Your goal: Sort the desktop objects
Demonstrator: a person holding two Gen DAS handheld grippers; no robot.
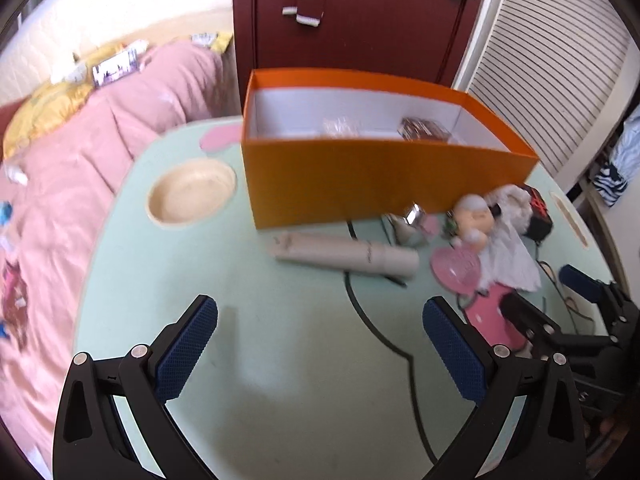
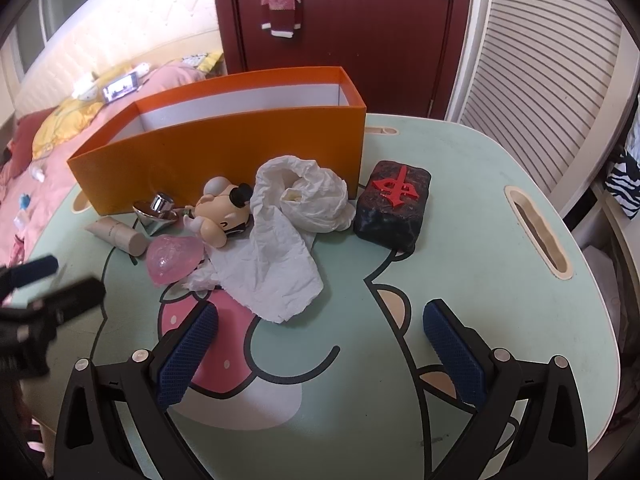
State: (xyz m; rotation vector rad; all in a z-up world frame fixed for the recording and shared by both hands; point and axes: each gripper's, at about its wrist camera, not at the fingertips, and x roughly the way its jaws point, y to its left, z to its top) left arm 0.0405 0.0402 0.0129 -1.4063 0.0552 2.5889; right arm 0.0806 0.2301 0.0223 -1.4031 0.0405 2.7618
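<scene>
Sorting midway, judged: orange box [image 1: 384, 184] holds two small items; tissue [image 2: 276, 256], figurine [image 2: 218, 216], tube [image 1: 344, 254] lie near it. Left gripper [image 1: 320, 352] and right gripper [image 2: 320, 354] both spread, empty; next needs closing on one loose item.

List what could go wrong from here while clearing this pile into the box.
1. The crumpled tissue drapes against the figurine and pink heart; lifting one may drag the others.
2. The tube lies on its side and could roll when nudged.
3. The right claw and left claw, both open, sit close together and might collide.
</scene>
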